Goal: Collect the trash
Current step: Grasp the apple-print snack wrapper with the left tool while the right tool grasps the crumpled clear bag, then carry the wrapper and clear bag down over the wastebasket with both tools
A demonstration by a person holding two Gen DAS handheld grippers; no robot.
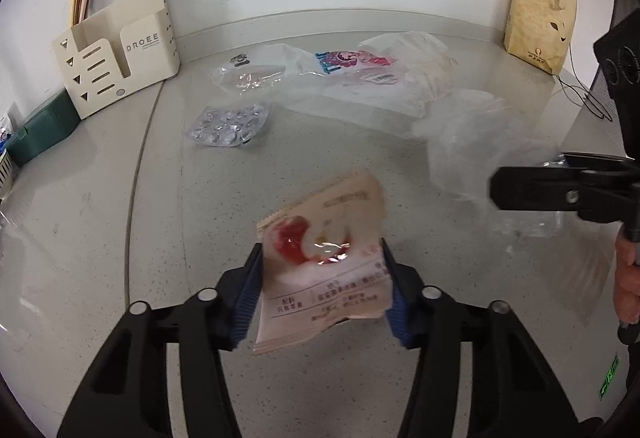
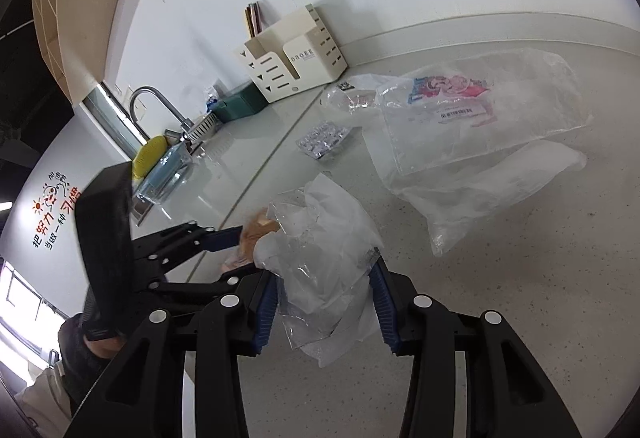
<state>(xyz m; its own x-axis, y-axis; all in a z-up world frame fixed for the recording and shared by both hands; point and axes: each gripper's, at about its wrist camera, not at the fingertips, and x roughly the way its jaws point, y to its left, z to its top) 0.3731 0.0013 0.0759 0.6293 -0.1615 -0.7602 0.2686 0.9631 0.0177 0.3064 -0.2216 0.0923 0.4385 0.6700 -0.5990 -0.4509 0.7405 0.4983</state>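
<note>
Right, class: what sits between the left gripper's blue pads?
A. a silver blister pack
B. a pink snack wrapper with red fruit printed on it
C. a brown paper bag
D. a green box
B: the left gripper pinches the pink snack wrapper between its pads.

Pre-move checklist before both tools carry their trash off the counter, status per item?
1. Left tool shut on the snack wrapper, pads against both of its edges: ok.
2. Right tool shut on the crumpled clear plastic: ok.
3. Wrapper clear of the counter: cannot tell.
4. Tools apart from each other: ok, though close.
5. Trash bin in view: not ok, none visible.
6. Counter cleared: not ok; blister pack and clear bags remain.
</note>
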